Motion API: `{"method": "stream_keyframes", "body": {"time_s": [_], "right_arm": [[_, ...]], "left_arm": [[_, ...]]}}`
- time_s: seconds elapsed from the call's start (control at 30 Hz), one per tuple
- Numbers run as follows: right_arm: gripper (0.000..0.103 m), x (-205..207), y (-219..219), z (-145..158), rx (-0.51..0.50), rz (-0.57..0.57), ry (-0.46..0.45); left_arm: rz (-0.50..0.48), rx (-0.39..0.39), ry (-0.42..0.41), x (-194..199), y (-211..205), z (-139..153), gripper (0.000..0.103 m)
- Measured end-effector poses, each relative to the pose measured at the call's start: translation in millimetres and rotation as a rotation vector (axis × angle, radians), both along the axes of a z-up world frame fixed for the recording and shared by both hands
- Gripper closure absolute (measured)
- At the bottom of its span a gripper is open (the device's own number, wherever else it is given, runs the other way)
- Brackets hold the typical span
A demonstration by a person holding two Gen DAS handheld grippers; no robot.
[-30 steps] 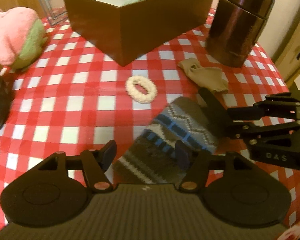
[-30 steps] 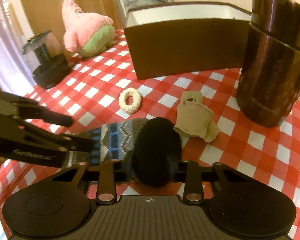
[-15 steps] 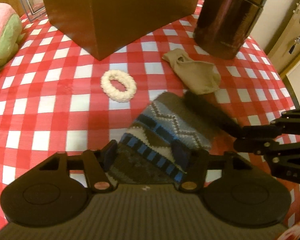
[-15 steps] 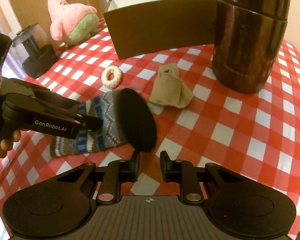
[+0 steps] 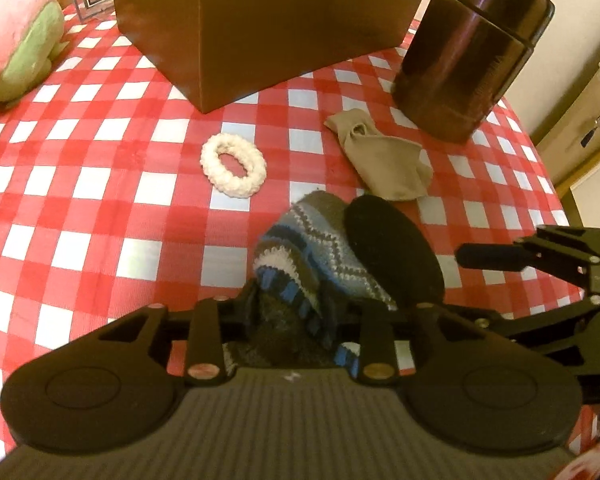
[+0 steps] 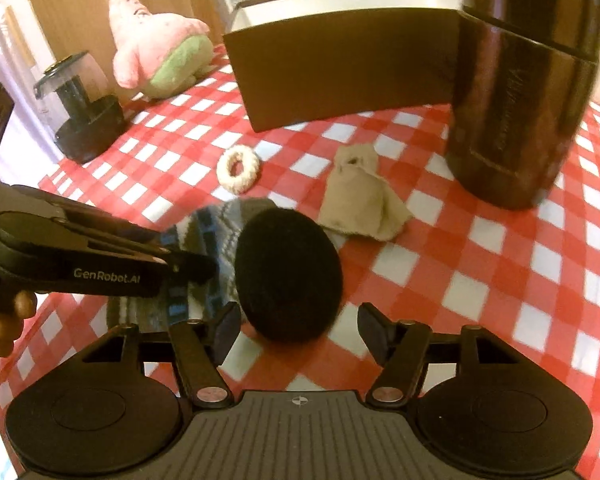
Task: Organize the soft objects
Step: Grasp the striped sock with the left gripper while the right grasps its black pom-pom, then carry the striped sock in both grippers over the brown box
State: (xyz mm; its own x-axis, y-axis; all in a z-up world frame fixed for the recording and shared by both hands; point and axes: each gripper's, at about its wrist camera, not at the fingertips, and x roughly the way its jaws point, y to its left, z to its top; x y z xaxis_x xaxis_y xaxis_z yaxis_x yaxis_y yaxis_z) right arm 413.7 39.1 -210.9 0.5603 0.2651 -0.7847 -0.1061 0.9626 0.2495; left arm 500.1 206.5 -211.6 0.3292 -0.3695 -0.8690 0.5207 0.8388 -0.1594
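So the patterned knit sock (image 5: 300, 248) is lying on the red-and-white checked bench (image 5: 100, 184), and the left gripper (image 5: 290, 312) has its jaws clamped on the near end of it; they've just been closing, with the sock bunched up between them. Its long axis runs from those jaws away toward the tan sock (image 5: 384, 160) and the dark canister (image 5: 472, 48). The far end has a black oval pad (image 6: 288, 276) on it, which I think is the sole or cuff, hard to tell with the blur. A second ago the sock was stretched out flatter and longer; now it's scrunched and humped up near the left jaws. The right gripper (image 6: 300, 330) has just been opening, and its jaws now stand wide apart on either side of that black end without pressing on it, whereas a second ago they were pinched on it. The white fuzzy scrunchie (image 5: 234, 166) sits apart to the left of the sock, and the brown box (image 5: 260, 32) is behind everything, same spots as before. The pink and green plush (image 6: 160, 44) is off at the back left, next to a small black appliance (image 6: 80, 116).
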Motion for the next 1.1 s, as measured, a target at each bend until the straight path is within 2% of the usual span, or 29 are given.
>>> {"method": "stream_keyframes", "body": {"time_s": [0.13, 0.4, 0.5, 0.53, 0.63, 0.73, 1.1], "right_arm": [[0.034, 14, -3, -8, 0.035, 0.002, 0.006], [0.031, 31, -10, -17, 0.094, 0.036, -0.005], [0.034, 32, -9, -17, 0.087, 0.059, -0.015], [0.038, 31, -8, -17, 0.085, 0.070, -0.022], [0.042, 28, -2, -16, 0.050, 0.101, -0.040], [0.044, 24, 2, -15, 0.026, 0.108, -0.047], [0.045, 10, 0, 0, 0.014, 0.100, -0.056]], "left_arm": [[-0.013, 0.010, -0.005, 3, 0, -3, 0.064], [-0.021, 0.004, -0.006, 4, 1, -5, 0.065], [-0.035, 0.007, -0.012, 3, 0, -5, 0.068], [-0.046, 0.009, -0.018, 2, -1, -5, 0.073], [-0.070, 0.011, -0.028, -2, -5, -3, 0.082], [-0.073, 0.023, -0.037, -5, -9, -1, 0.085], [-0.063, 0.040, -0.051, -15, -10, 12, 0.087]]}}
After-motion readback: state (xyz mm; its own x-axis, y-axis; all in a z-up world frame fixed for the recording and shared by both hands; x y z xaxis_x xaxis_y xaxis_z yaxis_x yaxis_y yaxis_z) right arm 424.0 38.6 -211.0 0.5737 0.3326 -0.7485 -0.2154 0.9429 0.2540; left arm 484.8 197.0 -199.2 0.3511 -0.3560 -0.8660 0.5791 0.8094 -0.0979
